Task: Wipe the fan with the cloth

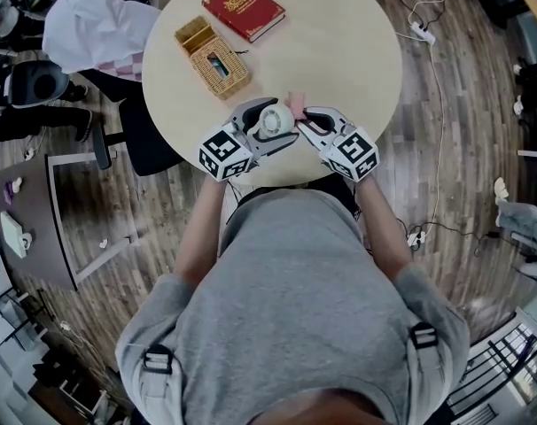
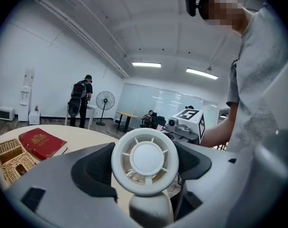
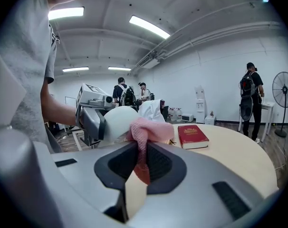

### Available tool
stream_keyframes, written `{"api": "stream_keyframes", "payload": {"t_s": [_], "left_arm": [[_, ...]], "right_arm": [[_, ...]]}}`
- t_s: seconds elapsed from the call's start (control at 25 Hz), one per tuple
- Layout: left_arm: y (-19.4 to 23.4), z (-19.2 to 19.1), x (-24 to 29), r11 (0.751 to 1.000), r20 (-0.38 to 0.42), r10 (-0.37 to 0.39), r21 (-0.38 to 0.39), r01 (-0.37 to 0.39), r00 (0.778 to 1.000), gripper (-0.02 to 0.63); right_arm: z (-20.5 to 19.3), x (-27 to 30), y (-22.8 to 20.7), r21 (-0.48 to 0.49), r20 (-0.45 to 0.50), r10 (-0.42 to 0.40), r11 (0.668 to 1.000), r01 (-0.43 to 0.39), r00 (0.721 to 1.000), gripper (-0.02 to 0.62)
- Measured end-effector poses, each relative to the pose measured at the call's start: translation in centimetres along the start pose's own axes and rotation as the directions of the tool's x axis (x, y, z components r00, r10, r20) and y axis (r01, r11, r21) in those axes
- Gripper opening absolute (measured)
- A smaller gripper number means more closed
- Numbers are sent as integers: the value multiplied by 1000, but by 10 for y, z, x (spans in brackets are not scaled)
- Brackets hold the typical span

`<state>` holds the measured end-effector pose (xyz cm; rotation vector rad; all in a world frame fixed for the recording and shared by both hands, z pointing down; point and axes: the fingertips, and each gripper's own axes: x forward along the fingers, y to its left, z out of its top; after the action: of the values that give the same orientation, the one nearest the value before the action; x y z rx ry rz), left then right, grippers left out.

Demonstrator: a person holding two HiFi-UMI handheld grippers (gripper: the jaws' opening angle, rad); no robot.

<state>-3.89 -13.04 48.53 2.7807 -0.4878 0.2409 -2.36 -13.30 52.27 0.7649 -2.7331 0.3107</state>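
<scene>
Fan (image 2: 145, 160) is held up off the round table (image 1: 339, 51), over its near edge and close to the person's chest. Book (image 1: 243, 8) and basket (image 1: 213, 57) lie well apart on the far side, not in play.

Left gripper (image 1: 268, 127): jaws part-open, clamped either side of the fan's round head, stem below. The grille faces back along this gripper.

Right gripper (image 1: 307, 122): jaws nearly together, pinching a pink cloth (image 3: 148, 129) that bunches out past the tips.

Key relation: the cloth lies on the fan's right, at its smooth rounded back, touching or just beside; cannot tell which.

Judgement: the right gripper does the wiping. The grille is on the side away from it, so either the fan turns or the cloth comes round.
</scene>
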Motion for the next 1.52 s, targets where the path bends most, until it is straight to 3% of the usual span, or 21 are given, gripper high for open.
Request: {"api": "stream_keyframes", "payload": {"t_s": [0.28, 0.6, 0.88, 1.16, 1.36, 1.52], "left_arm": [[-12, 10, 0, 999, 30, -49, 5, 49, 998, 379], [-1, 16, -9, 998, 19, 16, 63, -18, 1000, 379], [15, 10, -19, 994, -7, 71, 84, -70, 997, 379], [18, -17, -20, 982, -126, 108, 170, -86, 986, 379], [11, -23, -15, 983, -146, 95, 170, -69, 985, 379], [21, -22, -19, 982, -133, 128, 157, -107, 983, 379]], "right_arm": [[4, 8, 10, -21, 8, 20, 1000, -20, 1000, 49], [12, 9, 23, -39, 4, 104, 994, -104, 995, 49], [21, 3, 19, -37, 1, 108, 993, -108, 994, 49], [41, -3, 19, -8, 69, 116, 993, -116, 991, 49], [58, 8, 31, -25, 103, 153, 988, -151, 983, 49], [62, 11, 47, -67, 88, 199, 979, -194, 976, 49]]}}
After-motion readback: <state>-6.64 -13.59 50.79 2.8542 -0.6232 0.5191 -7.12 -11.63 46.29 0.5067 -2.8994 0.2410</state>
